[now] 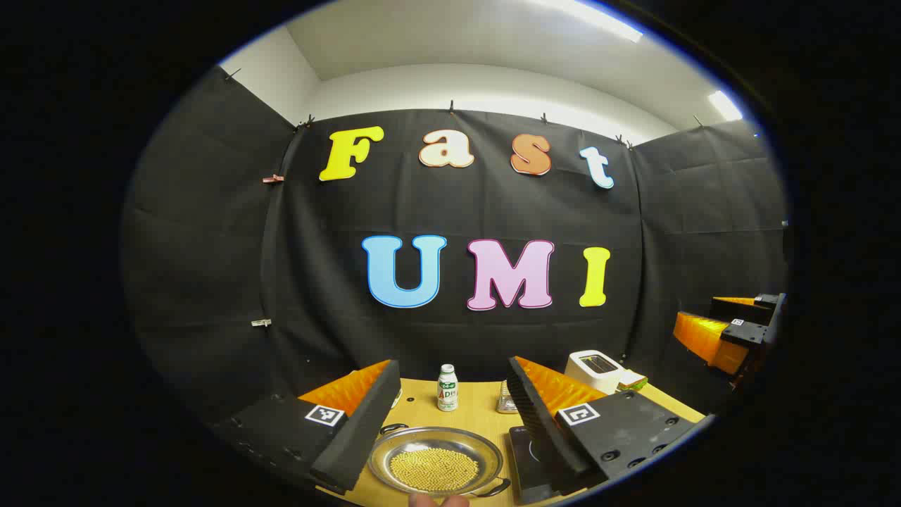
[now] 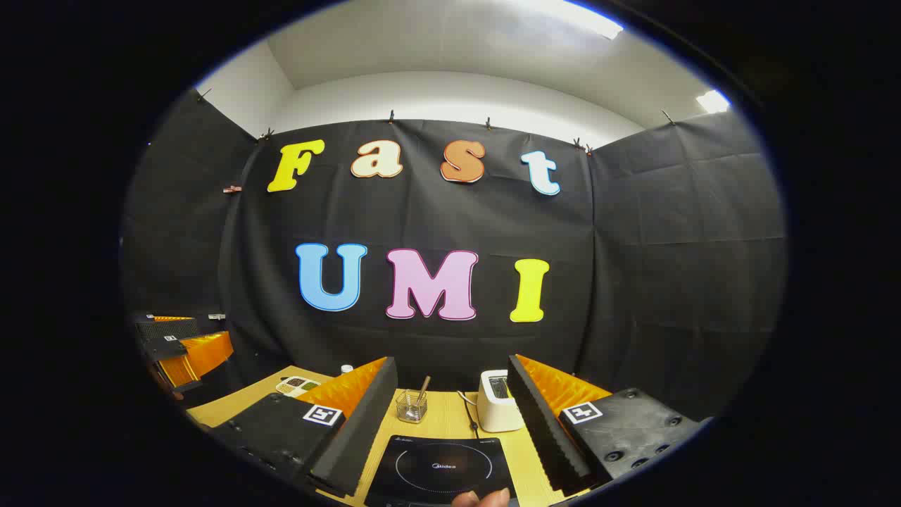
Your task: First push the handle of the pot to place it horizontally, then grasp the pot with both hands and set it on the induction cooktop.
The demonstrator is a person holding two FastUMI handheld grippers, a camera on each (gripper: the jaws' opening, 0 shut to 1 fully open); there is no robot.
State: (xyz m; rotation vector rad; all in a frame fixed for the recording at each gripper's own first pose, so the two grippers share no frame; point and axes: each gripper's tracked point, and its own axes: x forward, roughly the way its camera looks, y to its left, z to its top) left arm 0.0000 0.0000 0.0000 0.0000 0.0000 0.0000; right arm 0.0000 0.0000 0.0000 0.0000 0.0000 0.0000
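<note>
Here the left hand-held gripper [image 1: 450, 415] is held released above the tabletop [image 1: 475, 408], its fingers spread wide with nothing between them. Framed below and between them, the pot [image 1: 435, 461] is seen as a shallow, round metal pan filled with small yellow beads, a dark loop handle [image 1: 497, 487] lying at its near right rim. It rests just left of the black induction cooktop [image 2: 440, 468]. The right hand-held gripper [image 2: 450, 415] is likewise kept released, over the cooktop. Farther back, a small bottle [image 1: 448, 387], a glass jar [image 2: 411, 406] and a white toaster [image 2: 498, 401] are set.
</note>
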